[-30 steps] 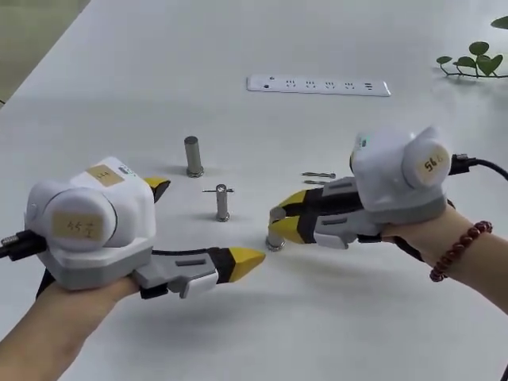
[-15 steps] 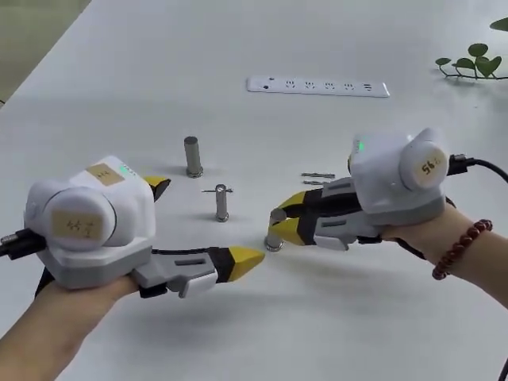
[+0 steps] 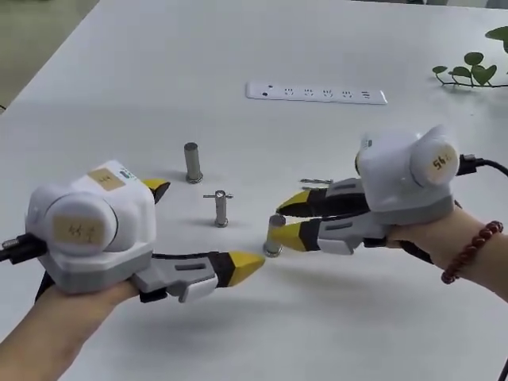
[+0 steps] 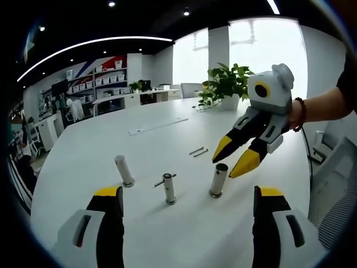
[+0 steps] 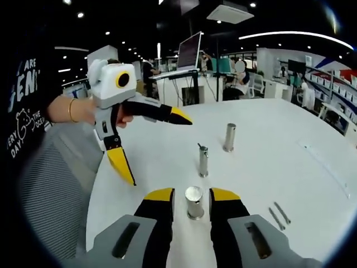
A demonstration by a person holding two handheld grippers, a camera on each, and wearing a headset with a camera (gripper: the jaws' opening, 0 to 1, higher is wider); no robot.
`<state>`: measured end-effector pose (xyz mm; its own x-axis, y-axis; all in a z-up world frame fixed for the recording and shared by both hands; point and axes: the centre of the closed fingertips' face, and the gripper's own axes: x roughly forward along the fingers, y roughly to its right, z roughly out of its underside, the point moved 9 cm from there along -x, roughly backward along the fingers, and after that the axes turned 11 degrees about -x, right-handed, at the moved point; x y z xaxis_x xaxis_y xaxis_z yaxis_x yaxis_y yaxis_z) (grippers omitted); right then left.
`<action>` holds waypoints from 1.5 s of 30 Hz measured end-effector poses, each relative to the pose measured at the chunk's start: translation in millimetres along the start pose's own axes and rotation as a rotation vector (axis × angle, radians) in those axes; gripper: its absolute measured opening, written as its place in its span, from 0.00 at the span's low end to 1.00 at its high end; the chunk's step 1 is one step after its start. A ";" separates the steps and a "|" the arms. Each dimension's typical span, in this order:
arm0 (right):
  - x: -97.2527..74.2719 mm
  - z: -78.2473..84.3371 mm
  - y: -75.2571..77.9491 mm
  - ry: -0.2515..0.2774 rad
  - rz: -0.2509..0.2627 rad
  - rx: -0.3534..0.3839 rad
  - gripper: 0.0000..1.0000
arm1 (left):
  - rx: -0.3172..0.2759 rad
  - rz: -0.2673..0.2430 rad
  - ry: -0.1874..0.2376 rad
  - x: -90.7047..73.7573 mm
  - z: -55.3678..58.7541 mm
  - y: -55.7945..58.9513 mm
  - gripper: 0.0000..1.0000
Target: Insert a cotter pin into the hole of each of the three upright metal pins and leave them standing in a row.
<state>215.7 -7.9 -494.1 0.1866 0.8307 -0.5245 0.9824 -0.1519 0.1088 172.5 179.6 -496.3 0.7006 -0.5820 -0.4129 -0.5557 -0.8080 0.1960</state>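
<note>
While the right gripper's [image 5: 191,194] jaws stood slightly apart, flanking the nearest metal pin [image 5: 194,202], and the left gripper [image 4: 188,192] hung wide open short of it, a square, gentle squeeze seemed wise to avoid toppling it, with loose cotter pins [image 5: 277,214] lying off its right jaw.

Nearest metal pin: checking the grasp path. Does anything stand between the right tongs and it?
Nothing visible. The nearest metal pin stands upright inside the open right tongs, nothing else in that gap.

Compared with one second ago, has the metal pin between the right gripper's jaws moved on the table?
No. The nearest pin stands just as far from the middle pin as before, on the same side.
</note>
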 end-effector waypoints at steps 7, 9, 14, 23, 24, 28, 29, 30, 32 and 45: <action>-17.0 -5.5 10.3 -0.005 0.028 0.060 0.24 | 0.015 0.002 0.010 -0.8 -2.9 2.1 0.97; -20.9 -5.5 13.7 -0.009 0.038 0.066 0.25 | 0.017 0.002 0.013 -0.9 -3.4 2.8 0.97; -28.6 -0.9 24.2 -0.044 0.067 0.070 0.25 | 0.015 0.003 0.014 -1.2 -3.6 2.6 0.96; -36.4 10.1 47.6 -0.143 0.092 0.062 0.24 | 0.023 0.001 0.014 -1.1 -3.5 2.0 0.95; -36.9 11.0 50.4 -0.156 0.096 0.058 0.24 | 0.022 0.001 0.014 -0.9 -3.4 1.8 0.95; -36.2 17.7 63.0 -0.210 0.101 0.061 0.23 | 0.018 0.007 0.009 0.2 -2.6 2.8 0.95; -35.5 20.1 65.6 -0.227 0.106 0.059 0.22 | 0.017 0.011 0.007 0.7 -2.4 3.6 0.95; -34.1 23.6 68.5 -0.253 0.107 0.056 0.22 | 0.016 0.015 0.005 1.3 -2.2 4.5 0.95; -30.9 30.5 75.1 -0.283 0.110 0.054 0.22 | 0.018 0.020 0.003 1.7 -2.0 5.2 0.95; -16.4 54.9 96.6 -0.445 0.125 0.028 0.14 | 0.009 -0.001 0.006 -1.3 -2.8 -1.5 0.95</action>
<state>308.2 -65.6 -521.4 0.2844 0.4954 -0.8208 0.9508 -0.2556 0.1752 173.7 181.3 -493.5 0.7040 -0.5817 -0.4074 -0.5587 -0.8078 0.1879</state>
